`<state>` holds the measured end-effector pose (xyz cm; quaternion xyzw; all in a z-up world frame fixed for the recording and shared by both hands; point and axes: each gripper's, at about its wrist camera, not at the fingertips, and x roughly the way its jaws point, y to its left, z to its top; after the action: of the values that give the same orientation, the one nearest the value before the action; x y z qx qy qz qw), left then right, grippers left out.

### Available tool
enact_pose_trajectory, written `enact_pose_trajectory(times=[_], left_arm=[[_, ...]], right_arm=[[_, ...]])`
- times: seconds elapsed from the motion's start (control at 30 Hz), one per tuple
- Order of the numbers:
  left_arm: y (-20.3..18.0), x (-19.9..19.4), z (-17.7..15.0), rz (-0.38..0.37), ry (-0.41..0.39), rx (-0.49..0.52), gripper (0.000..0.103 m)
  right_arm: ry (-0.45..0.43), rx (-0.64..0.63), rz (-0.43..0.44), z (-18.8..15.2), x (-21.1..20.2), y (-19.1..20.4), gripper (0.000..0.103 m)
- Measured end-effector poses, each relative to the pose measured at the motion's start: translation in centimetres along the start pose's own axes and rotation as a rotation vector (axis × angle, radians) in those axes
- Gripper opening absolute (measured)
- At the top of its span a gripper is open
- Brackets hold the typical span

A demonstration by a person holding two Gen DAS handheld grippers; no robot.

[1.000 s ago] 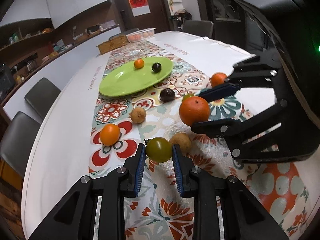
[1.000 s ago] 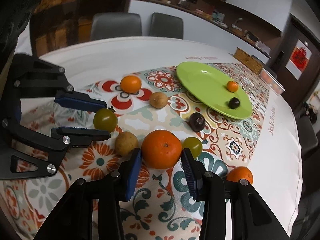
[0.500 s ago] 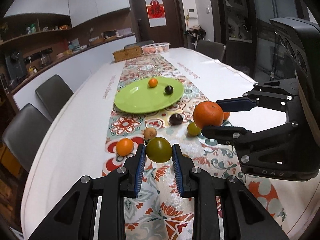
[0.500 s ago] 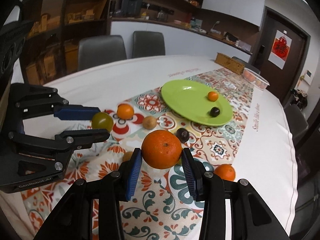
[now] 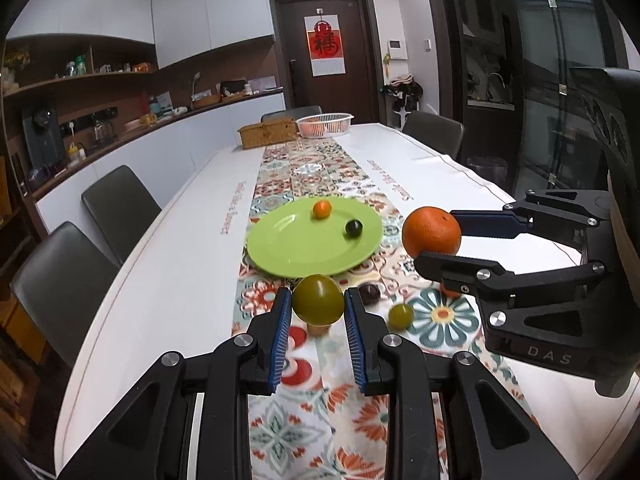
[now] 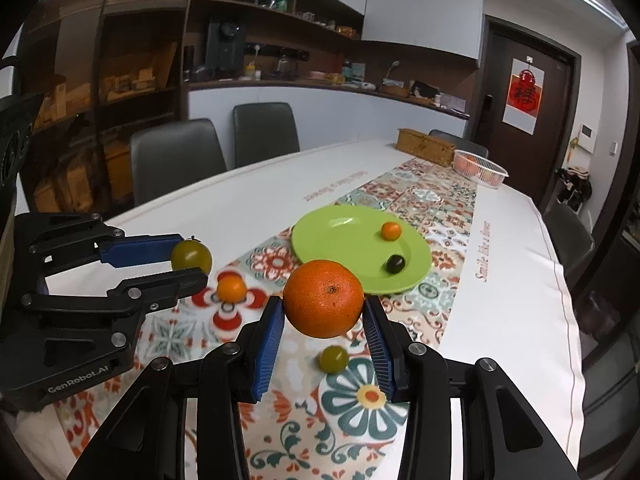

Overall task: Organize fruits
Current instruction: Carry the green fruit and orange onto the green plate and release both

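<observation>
Gripping: L claw (image 5: 318, 312) clamps glossy olive-green tomato (image 5: 317, 299); R claw (image 6: 323, 318) clamps big dimpled orange (image 6: 323, 298), both airborne.

The left tool (image 5: 318, 312) is matt black plastic with bright metal screw heads, and its blue pads (image 5: 281, 336) are finely ribbed, rubbery-looking. The right tool (image 6: 324, 316) is built the same. The green tomato (image 5: 318, 299) has a smooth, slightly shiny skin; the large orange (image 6: 324, 298) is dimpled with a dull sheen. The green plate (image 5: 296, 248) is smooth and glossy, catching the ceiling light. The tabletop (image 5: 176, 264) wears a white matt cloth, with a printed floral runner (image 5: 320, 176) down its middle. The far basket (image 5: 325, 124) looks like white plastic lattice, the box (image 5: 269, 133) beside it woven wicker. The chairs (image 5: 116, 204) look like dull grey leather.
</observation>
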<state>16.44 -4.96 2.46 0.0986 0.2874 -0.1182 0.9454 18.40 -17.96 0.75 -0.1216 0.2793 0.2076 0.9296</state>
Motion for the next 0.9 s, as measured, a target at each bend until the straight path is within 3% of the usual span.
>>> enact_pose_trajectory(times=[0.47,0.9], left_arm=[[2.6,3.6,3.6,-0.025,0.020,-0.015,0.027],[4.9,9.3,6.2,-0.059,0.099,-0.037,0.027]], right_arm=[[0.003,0.021,-0.041,3.4,2.7,-1.6,0.042],[0.064,0.031,-0.053,6.2,7.0,-3.7,0.042]])
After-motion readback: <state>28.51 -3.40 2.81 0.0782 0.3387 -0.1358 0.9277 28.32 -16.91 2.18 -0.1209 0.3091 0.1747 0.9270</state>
